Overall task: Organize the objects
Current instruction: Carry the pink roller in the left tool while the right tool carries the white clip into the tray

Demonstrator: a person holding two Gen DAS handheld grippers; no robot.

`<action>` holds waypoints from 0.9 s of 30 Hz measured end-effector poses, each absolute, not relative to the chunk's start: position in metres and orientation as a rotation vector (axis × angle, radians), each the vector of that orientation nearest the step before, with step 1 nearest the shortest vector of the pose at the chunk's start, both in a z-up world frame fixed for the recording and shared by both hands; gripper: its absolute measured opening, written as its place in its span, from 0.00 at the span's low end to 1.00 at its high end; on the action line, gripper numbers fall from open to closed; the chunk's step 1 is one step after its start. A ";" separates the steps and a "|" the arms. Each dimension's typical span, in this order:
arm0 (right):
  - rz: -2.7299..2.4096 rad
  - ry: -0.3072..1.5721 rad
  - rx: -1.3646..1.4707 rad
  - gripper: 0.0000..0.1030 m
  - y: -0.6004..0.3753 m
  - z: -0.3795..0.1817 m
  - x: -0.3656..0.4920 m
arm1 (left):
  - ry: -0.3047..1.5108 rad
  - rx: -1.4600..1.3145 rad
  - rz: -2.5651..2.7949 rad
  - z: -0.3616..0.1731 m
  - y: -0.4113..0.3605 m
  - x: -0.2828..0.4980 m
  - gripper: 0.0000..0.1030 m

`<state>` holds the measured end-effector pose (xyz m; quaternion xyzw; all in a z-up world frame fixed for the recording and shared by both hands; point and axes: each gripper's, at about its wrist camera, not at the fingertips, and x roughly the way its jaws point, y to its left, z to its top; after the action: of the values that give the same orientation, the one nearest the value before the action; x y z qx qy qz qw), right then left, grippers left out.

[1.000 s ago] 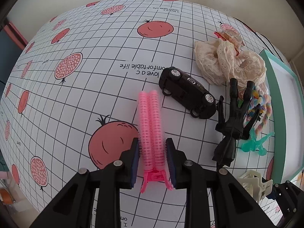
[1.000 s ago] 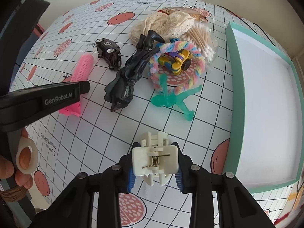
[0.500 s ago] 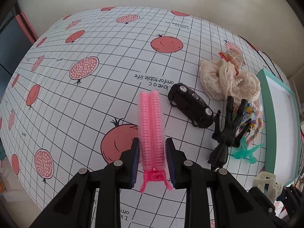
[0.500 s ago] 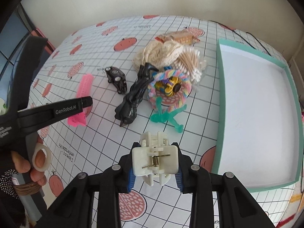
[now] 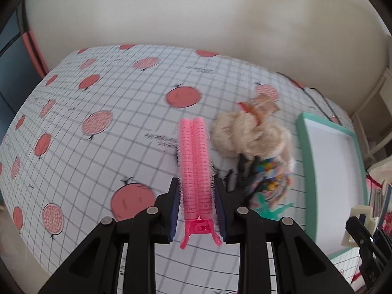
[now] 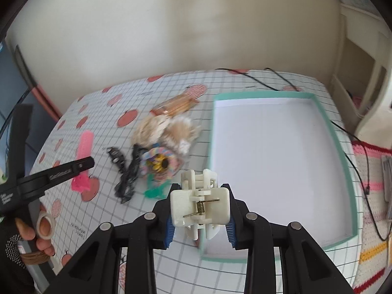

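My left gripper (image 5: 196, 196) is shut on a pink hair-roller clip (image 5: 194, 161) and holds it in the air above the table. My right gripper (image 6: 199, 208) is shut on a white claw hair clip (image 6: 199, 205), raised above the near left corner of the teal-rimmed white tray (image 6: 343, 152). The pink clip (image 6: 84, 147) and the left gripper arm (image 6: 46, 178) also show at the left of the right wrist view. The white clip (image 5: 360, 223) shows at the right edge of the left wrist view, beside the tray (image 5: 303, 152).
A pile lies left of the tray: cream lace scrunchie (image 6: 166, 127), cotton-swab packet (image 6: 176, 105), rainbow scrunchie with a yellow toy (image 6: 159, 161), black toy car (image 6: 117, 156), black hand-shaped toy (image 6: 128, 178), green figure (image 6: 154, 192). Cables (image 6: 269, 80) run along the far table edge.
Both grippers have risen and swung right toward the tray with their clips still held. The table objects now look farther away and blurred.
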<state>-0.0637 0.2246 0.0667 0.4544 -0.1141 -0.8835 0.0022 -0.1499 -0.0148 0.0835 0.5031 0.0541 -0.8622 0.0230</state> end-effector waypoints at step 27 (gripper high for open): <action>-3.050 -0.554 1.466 0.34 0.350 0.044 -0.048 | -0.143 1.595 -3.082 0.090 0.172 -0.160 0.27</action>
<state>-0.0476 0.3497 0.0443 0.4231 -0.1599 -0.8802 -0.1435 -0.1602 0.1724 0.0901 0.4529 -0.0405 -0.8753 -0.1648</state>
